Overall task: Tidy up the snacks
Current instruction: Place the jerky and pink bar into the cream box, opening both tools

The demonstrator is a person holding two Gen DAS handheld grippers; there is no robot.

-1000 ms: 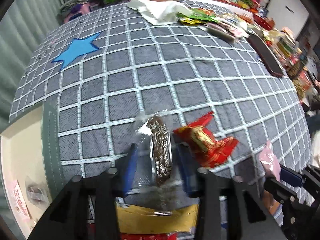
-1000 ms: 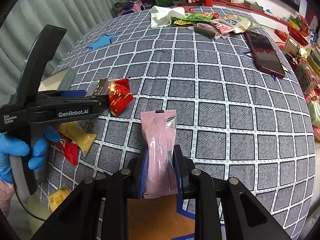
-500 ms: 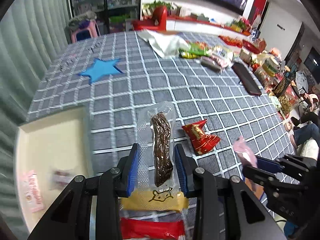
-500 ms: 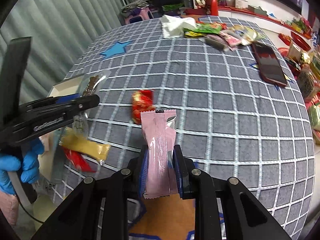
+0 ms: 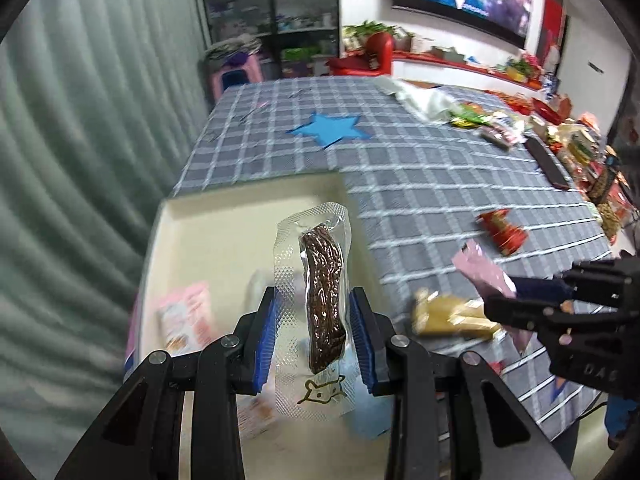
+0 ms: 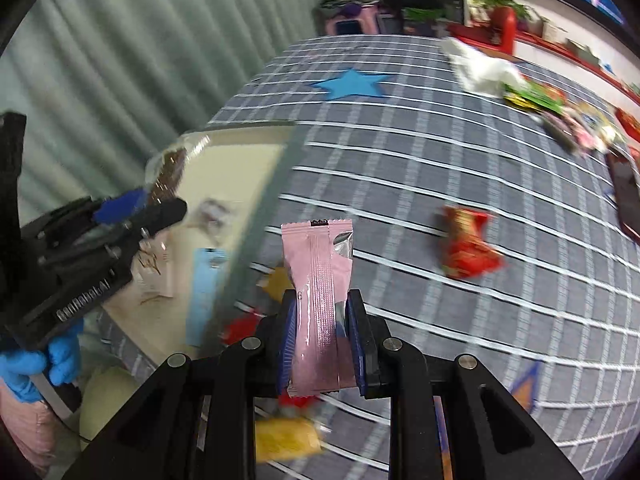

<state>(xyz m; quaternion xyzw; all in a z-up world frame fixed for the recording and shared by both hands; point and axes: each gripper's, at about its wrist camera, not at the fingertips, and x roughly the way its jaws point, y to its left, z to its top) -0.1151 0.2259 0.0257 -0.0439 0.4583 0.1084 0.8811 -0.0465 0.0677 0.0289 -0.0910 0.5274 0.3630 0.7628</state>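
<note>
My left gripper (image 5: pixel 316 332) is shut on a clear packet with a dark brown jerky strip (image 5: pixel 322 300) and holds it above the cream tray (image 5: pixel 224 232). It also shows in the right wrist view (image 6: pixel 132 204), over the tray (image 6: pixel 236 160). My right gripper (image 6: pixel 322 336) is shut on a pink snack packet (image 6: pixel 320 280) above the checked tablecloth, just right of the tray edge. The pink packet also shows in the left wrist view (image 5: pixel 484 272).
The tray holds a pink packet (image 5: pixel 186 316) and a light blue one (image 6: pixel 206 292). A red snack (image 6: pixel 464 244), yellow snacks (image 5: pixel 448 316) and a small red one (image 6: pixel 240 326) lie on the cloth. More snacks (image 5: pixel 488 124) and a phone (image 5: pixel 546 162) lie far right.
Both grippers have swung left toward the tray with their packets. The left one has gone from over the cloth to over the tray.
</note>
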